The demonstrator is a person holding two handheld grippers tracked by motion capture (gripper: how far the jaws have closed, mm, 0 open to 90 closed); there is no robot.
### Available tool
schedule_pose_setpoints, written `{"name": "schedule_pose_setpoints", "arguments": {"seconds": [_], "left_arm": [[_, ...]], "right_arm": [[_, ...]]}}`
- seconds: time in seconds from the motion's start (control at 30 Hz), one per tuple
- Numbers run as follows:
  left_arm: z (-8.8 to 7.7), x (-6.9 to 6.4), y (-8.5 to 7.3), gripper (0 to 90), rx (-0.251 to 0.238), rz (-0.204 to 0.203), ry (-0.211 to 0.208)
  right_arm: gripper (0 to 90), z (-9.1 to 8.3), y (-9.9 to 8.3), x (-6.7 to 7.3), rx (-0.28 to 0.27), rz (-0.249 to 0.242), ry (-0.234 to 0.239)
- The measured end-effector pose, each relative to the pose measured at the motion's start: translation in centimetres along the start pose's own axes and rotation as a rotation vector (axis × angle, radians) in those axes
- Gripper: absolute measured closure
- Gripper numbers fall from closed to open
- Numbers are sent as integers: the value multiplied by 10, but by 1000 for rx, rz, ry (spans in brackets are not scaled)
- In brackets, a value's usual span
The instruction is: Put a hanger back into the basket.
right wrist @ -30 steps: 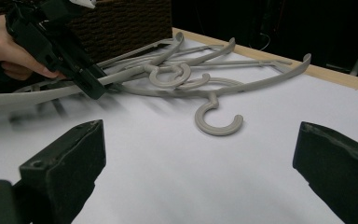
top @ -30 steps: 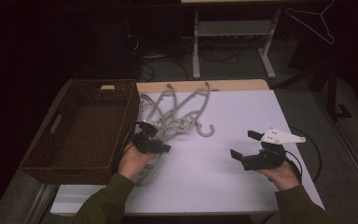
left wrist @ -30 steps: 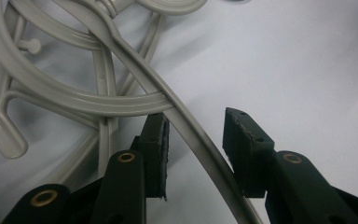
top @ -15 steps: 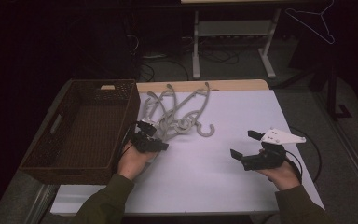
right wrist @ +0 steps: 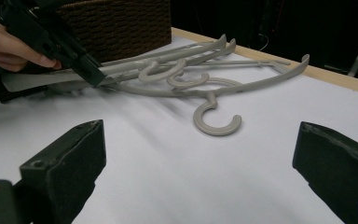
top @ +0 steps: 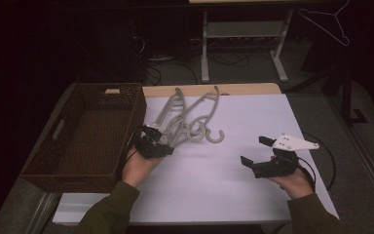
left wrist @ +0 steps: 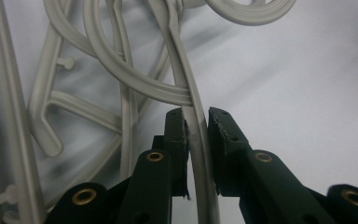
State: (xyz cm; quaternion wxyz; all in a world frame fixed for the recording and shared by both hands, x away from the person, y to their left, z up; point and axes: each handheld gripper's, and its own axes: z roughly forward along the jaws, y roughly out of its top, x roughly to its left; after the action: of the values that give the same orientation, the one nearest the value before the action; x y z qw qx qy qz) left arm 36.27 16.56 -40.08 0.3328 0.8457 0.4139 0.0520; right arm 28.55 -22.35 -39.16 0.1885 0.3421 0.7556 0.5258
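Several grey plastic hangers (top: 190, 119) lie tangled on the white table top, beside a brown wicker basket (top: 126, 122). My left gripper (top: 168, 146) sits at the near left end of the pile. Its jaws have just been closing, and its pads now press both sides of one hanger's arm (left wrist: 186, 84). In the left gripper view my left gripper (left wrist: 196, 116) pinches that arm where it passes under a curved hook. My right gripper (top: 254, 150) rests open on the table to the right, with nothing between its jaws. In the right gripper view it (right wrist: 200, 128) faces the pile and a loose-lying hook (right wrist: 216, 121).
The basket (right wrist: 121, 23) stands along the table's left side. A bare wooden strip (top: 243, 89) runs along the far table edge. Behind the table are a metal stand (top: 243, 34) and a wire hanger (top: 324, 22) hung at the back right. White table surface (top: 214, 185) lies between the hands.
The left gripper's jaws have drawn together onto the hanger arm. Both hands have stayed where they were, and the pile has not shifted.
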Motion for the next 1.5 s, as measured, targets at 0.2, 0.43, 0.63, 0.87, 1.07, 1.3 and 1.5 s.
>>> {"name": "schedule_pose_setpoints", "arguments": {"seconds": [0.2, 0.43, 0.63, 0.87, 1.07, 1.3, 1.5], "left_arm": [[-9, -1, 2, 816, -42, 9, -11], [-17, -8, 5, 818, -80, 26, 8], [-26, -10, 8, 820, -105, 39, 2], [-43, -19, 18, 821, -129, 71, -11], [-64, -22, 31, 822, -136, 99, -31], [-89, -20, 45, 824, -147, 106, -59], [-111, -19, 57, 824, -166, 122, -58]], "right_arm": [[23, 0, 0, 1, 1, 2, 3], [23, 0, 0, 1, 1, 2, 4], [22, 1, 0, 0, 0, 0, 4], [22, 0, 0, 0, -3, 5, -2], [22, -2, -1, -1, -28, 19, -7], [22, -6, -2, -3, -48, 30, -22], [22, -11, -9, -4, -49, 36, -29]]}}
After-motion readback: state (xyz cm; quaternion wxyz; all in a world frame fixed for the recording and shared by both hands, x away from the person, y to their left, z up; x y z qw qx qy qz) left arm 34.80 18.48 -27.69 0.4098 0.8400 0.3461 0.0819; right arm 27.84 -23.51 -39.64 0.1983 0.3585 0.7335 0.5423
